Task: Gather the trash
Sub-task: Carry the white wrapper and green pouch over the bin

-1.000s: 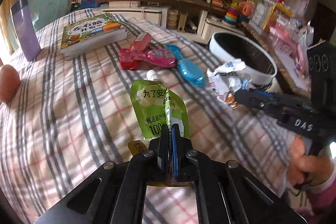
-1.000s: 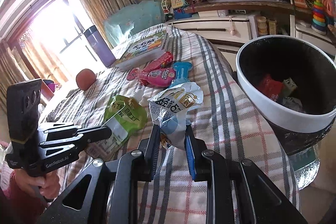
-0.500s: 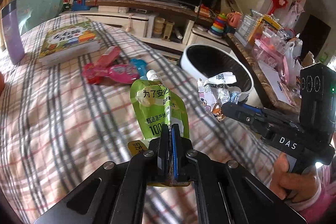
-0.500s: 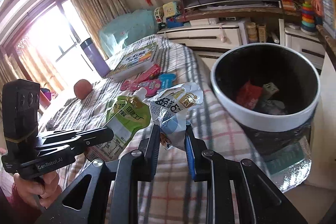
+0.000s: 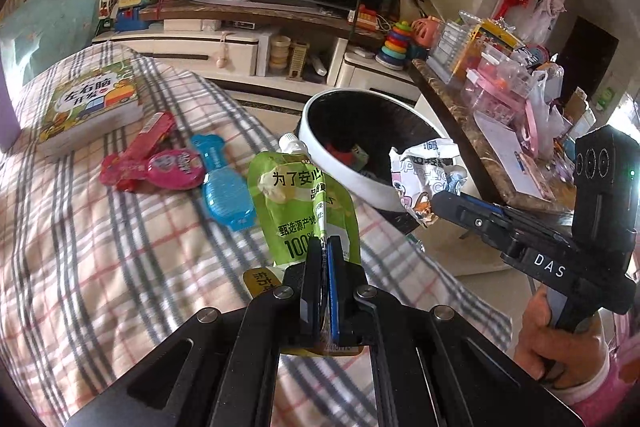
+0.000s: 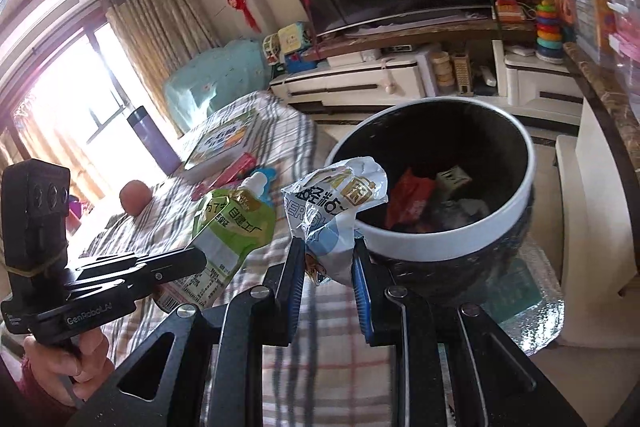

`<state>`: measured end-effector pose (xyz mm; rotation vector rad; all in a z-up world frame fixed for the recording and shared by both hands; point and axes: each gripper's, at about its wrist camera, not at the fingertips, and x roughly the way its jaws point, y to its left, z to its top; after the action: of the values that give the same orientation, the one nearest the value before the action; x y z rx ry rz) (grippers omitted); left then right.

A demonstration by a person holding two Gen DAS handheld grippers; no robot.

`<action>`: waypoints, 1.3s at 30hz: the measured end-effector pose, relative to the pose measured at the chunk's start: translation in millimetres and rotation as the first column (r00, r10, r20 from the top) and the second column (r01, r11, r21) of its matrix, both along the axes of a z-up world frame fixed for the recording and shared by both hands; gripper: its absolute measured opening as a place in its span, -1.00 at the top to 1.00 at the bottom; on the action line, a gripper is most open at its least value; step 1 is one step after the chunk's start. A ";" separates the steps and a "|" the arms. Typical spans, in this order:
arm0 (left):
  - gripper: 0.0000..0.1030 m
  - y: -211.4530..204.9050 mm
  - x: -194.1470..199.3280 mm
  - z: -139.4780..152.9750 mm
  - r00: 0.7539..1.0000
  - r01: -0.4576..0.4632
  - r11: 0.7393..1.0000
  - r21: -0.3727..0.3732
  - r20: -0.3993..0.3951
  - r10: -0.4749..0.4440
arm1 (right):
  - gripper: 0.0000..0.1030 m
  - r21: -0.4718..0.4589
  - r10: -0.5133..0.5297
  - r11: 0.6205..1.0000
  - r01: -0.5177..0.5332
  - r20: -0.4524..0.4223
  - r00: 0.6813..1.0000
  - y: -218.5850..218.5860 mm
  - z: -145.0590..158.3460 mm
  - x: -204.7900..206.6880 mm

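We see the left gripper (image 5: 323, 247) pinched tight on the lower end of a green spouted drink pouch (image 5: 302, 203), which stands up from the jaws with its white spout toward the far side, held above the plaid bedcover (image 5: 100, 247). To the right of it, the right gripper (image 6: 325, 259) is clamped narrowly around a crumpled white-and-blue snack wrapper (image 6: 334, 205), whose torn top flares open above the fingers. In the right wrist view that wrapper sits just at the near left rim of the trash bin (image 6: 432, 245), a round dark tub with a white band, and we can make out a red packet (image 6: 408, 201) and other scraps already lying inside. The bin stands on the floor off the bed's right edge. Farther left on the bedcover lie a pink toy (image 5: 160, 167), a blue toy (image 5: 224, 191) just beside it, and a children's book (image 5: 90, 105) beyond them. A hand (image 5: 560, 339) grips the right gripper's handle at the near right.
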<state>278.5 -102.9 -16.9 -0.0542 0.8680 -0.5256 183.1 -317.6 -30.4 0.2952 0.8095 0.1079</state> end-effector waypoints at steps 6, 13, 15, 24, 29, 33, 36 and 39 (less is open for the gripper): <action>0.98 -9.7 5.6 1.5 1.000 0.011 1.000 0.000 0.006 -0.011 | 0.55 0.002 -0.036 0.999 0.036 0.006 0.999 -17.7 2.7 0.2; 0.98 -19.0 11.7 5.5 0.999 0.026 1.000 -0.007 0.020 -0.025 | 0.55 -0.006 -0.059 0.998 0.059 0.011 0.998 -31.6 4.2 1.5; 0.98 -21.8 14.0 7.1 0.999 0.031 0.999 -0.008 0.025 -0.031 | 0.55 -0.010 -0.064 0.998 0.064 0.009 0.998 -35.4 3.7 2.7; 0.98 -37.7 29.5 9.8 0.999 0.047 0.999 -0.014 0.027 -0.047 | 0.55 -0.031 -0.084 0.996 0.084 0.014 0.996 -49.6 6.4 12.7; 0.98 -45.8 42.6 10.8 0.998 0.052 0.998 -0.021 0.021 -0.051 | 0.55 -0.046 -0.091 0.995 0.091 0.012 0.996 -58.2 8.4 21.6; 0.98 -51.9 53.6 11.0 0.999 0.052 0.998 -0.023 0.017 -0.052 | 0.55 -0.064 -0.092 0.994 0.092 0.011 0.996 -62.7 10.3 29.2; 0.98 -57.1 60.2 11.0 0.999 0.051 0.999 -0.019 0.017 -0.051 | 0.55 -0.071 -0.096 0.993 0.096 0.007 0.995 -67.2 9.9 34.4; 0.98 -61.5 65.5 11.0 0.999 0.051 0.999 -0.015 0.019 -0.051 | 0.55 -0.072 -0.102 0.992 0.102 0.003 0.995 -71.3 9.1 39.7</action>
<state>344.0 -164.4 -5.9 -0.0412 0.8485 -0.5798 222.8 -388.9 -21.3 0.2683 0.7957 -0.0170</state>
